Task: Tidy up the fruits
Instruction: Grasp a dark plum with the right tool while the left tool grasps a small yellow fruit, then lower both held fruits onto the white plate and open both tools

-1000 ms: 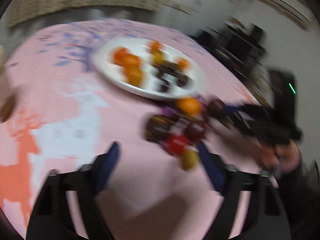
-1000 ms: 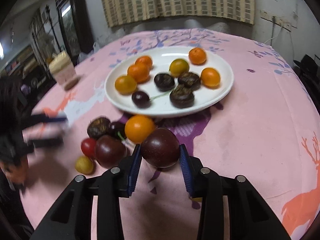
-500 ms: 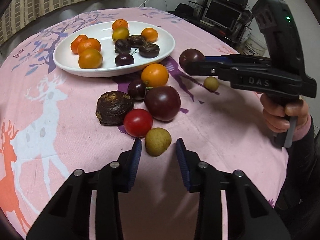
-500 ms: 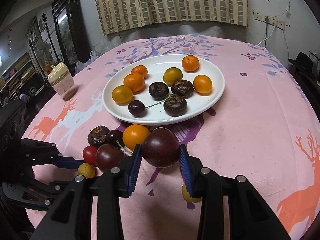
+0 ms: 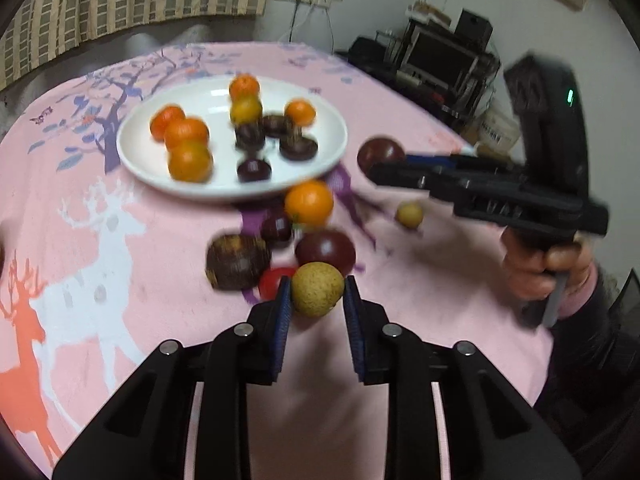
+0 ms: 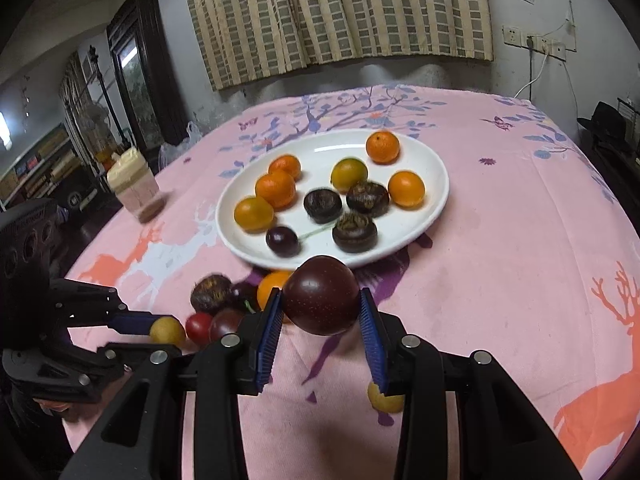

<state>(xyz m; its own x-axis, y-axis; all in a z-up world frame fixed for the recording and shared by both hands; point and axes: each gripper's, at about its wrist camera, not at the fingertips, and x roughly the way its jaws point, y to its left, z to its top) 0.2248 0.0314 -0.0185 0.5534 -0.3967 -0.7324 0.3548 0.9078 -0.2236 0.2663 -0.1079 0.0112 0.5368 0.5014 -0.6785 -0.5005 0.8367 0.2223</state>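
Note:
My left gripper (image 5: 316, 300) is shut on a small yellow-brown fruit (image 5: 317, 289) and holds it above the cloth. My right gripper (image 6: 320, 312) is shut on a dark purple plum (image 6: 321, 300) held above the table; the plum also shows in the left wrist view (image 5: 378, 154). A white plate (image 6: 434, 168) holds several oranges and dark fruits. Loose on the cloth near the plate lie an orange (image 5: 309, 203), a dark plum (image 5: 326, 250), a red tomato (image 5: 272, 282), a rough dark fruit (image 5: 236, 260) and another small yellow fruit (image 5: 409, 215).
The round table has a pink deer-print cloth (image 6: 520, 240). A lidded cup (image 6: 134, 188) stands at the far left edge of the table. Shelves and a cabinet stand beyond the table at the left, curtains behind it.
My left gripper closed on the small yellow-brown fruit and lifted it off the cloth. My right gripper raised the plum a little.

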